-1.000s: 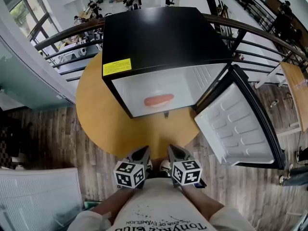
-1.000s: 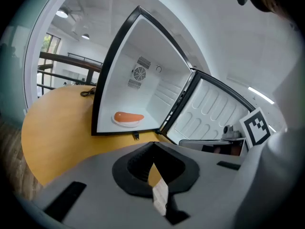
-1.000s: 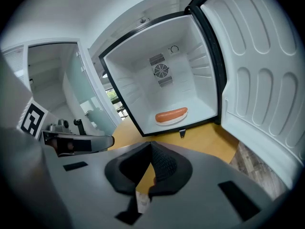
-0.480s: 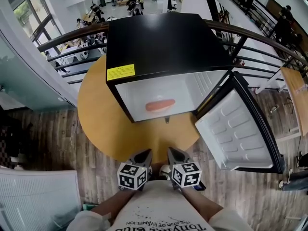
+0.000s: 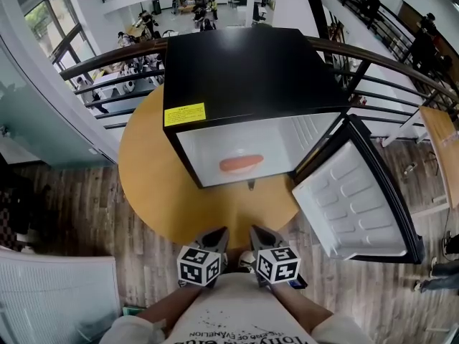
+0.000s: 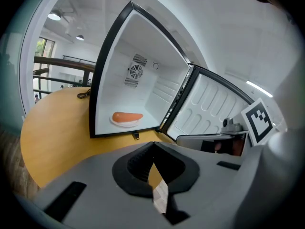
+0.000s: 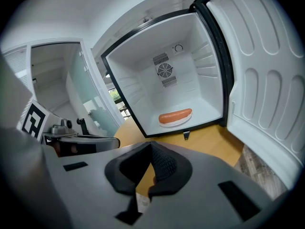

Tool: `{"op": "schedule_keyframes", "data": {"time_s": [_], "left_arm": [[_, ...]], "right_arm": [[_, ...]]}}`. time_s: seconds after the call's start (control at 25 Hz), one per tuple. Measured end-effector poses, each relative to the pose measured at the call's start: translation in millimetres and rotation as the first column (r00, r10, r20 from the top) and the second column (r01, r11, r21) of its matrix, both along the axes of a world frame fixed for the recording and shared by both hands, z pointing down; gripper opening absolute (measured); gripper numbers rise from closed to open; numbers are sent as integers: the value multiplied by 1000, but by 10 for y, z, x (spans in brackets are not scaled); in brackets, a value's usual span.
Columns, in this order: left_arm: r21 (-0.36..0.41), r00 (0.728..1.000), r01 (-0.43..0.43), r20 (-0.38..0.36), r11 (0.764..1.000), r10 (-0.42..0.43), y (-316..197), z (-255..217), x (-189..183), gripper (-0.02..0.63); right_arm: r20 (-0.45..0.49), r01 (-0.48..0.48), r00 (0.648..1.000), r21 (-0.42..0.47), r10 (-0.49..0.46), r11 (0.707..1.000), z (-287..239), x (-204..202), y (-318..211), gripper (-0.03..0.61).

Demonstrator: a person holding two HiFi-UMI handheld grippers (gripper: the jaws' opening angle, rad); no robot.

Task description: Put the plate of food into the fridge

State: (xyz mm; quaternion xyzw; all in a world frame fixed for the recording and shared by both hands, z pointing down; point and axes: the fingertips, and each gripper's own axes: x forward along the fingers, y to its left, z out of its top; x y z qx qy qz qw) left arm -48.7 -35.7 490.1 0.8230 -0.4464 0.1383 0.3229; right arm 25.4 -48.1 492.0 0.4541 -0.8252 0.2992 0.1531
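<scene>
Head view: yellow label (image 5: 184,114) on the fridge (image 5: 244,70) top is too small to read, and the plate (image 5: 240,171) under the sausage (image 5: 241,164) barely resolves, white on white. Right gripper view: fridge door (image 7: 267,80) is cut off by the frame's right edge. Left gripper view: its lower right sits hidden behind the right gripper (image 6: 200,140).

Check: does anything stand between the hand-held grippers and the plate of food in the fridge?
Nothing visible. The fridge door stands wide open, and only bare table lies between the plate and the left hand-held gripper or right hand-held gripper.
</scene>
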Motion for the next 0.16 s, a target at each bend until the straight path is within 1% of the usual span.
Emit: {"op": "schedule_keyframes", "data": {"time_s": [0.16], "left_arm": [[0,1000,-4,-1,1000,4,-9,-2,28,23]], "right_arm": [[5,2,1000,-9,-2,1000,12,-6,13,25]]}}
